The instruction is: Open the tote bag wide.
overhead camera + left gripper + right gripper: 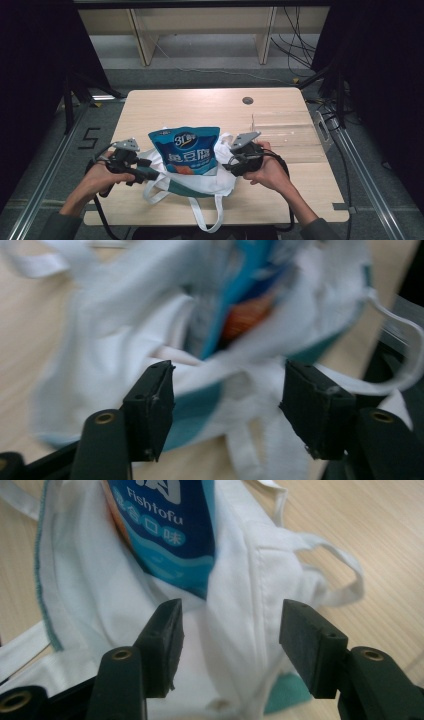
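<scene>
Two grippers, left gripper (141,169) and right gripper (231,161), fingers wide, flank white tote bag (200,181) near bench (200,107) front edge; blue fish tofu packet (186,150) stands half inside it.

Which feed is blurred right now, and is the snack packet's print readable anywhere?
Left gripper view: smeared, the white bag and blue packet soft. Right gripper view: sharp, "Fishtofu" readable on the packet. High view: evenly lit table, dark surroundings.
</scene>
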The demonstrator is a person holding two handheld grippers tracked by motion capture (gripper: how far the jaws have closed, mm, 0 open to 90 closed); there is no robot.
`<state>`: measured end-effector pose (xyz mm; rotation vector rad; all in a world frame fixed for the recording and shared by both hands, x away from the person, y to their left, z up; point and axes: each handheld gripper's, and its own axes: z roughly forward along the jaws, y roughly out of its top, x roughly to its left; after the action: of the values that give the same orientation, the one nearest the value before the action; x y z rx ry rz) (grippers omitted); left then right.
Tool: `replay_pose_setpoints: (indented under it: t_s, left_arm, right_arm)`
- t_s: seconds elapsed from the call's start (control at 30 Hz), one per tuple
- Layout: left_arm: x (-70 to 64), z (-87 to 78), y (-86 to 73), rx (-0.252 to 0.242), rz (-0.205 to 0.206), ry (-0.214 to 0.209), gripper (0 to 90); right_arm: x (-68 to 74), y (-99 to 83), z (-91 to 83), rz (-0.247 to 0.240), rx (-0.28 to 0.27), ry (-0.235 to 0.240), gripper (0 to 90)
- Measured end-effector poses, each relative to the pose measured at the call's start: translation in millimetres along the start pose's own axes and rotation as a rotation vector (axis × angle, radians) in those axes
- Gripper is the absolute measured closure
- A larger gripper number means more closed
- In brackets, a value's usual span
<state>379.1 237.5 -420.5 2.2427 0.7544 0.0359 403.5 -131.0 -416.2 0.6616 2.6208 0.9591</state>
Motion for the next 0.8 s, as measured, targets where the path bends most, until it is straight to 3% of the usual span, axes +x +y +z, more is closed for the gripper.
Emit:
replay_pose_setpoints:
  t_s: [0.07, 0.13, 0.17, 0.2, 0.23, 0.33, 0.37, 0.4, 0.47, 0.5, 0.53, 0.63, 0.7, 0.8]
  left_arm:
    - [-2.8, 9.4, -4.1, 0.011, 0.026, 0.010, 42.0]
    - [-8.5, 23.2, -8.5, 0.032, 0.035, -0.002, 46.1]
    - [-9.2, 29.9, -10.2, 0.053, 0.065, 0.001, 48.9]
    - [-9.5, 35.9, -11.9, 0.077, 0.099, 0.017, 55.3]
    - [-9.3, 45.4, -16.2, 0.098, 0.118, 0.048, 61.4]
    - [-5.7, 44.6, -16.7, 0.098, 0.119, 0.053, 76.6]
    - [-3.9, 44.4, -17.6, 0.098, 0.123, 0.058, 76.6]
    - [-3.5, 48.1, -23.2, 0.131, 0.133, 0.063, 83.8]
    - [-4.0, 52.1, -26.7, 0.157, 0.134, 0.059, 85.4]
    - [-3.2, 54.9, -29.3, 0.213, 0.170, 0.064, 86.2]
    - [-4.1, 59.2, -32.1, 0.238, 0.177, 0.066, 86.9]
    - [-8.6, 63.9, -32.1, 0.250, 0.179, 0.062, 86.8]
    - [-13.1, 57.8, -27.7, 0.239, 0.195, 0.057, 85.1]
    - [-20.0, 41.9, -25.0, 0.218, 0.186, 0.054, 80.4]
  right_arm:
    - [-2.8, 3.8, 12.7, -0.015, -0.002, 0.026, 41.7]
    - [-4.6, 6.2, 23.0, -0.003, 0.032, 0.019, 46.7]
    - [-5.1, 6.9, 26.9, -0.011, 0.059, -0.003, 55.8]
    - [-11.4, 5.9, 30.1, 0.004, 0.067, -0.007, 71.0]
    - [-14.5, 5.3, 29.5, 0.022, 0.069, -0.004, 78.6]
    - [-22.8, 4.3, 29.9, 0.033, 0.044, 0.029, 82.2]
    - [-24.8, 4.0, 29.9, 0.049, 0.040, 0.030, 83.2]
    - [-29.8, 2.8, 31.1, 0.133, 0.024, 0.044, 83.9]
    - [-35.0, 1.1, 33.5, 0.156, 0.017, 0.041, 84.2]
    - [-38.5, -0.4, 35.8, 0.195, 0.012, 0.044, 84.6]
    - [-42.8, -3.2, 39.8, 0.213, 0.020, 0.033, 85.0]
    - [-47.2, -16.2, 62.0, 0.337, 0.039, 0.036, 85.4]
    - [-47.8, -16.3, 62.0, 0.330, 0.056, 0.042, 85.4]
    - [-48.2, -15.8, 59.8, 0.329, 0.055, 0.046, 85.4]
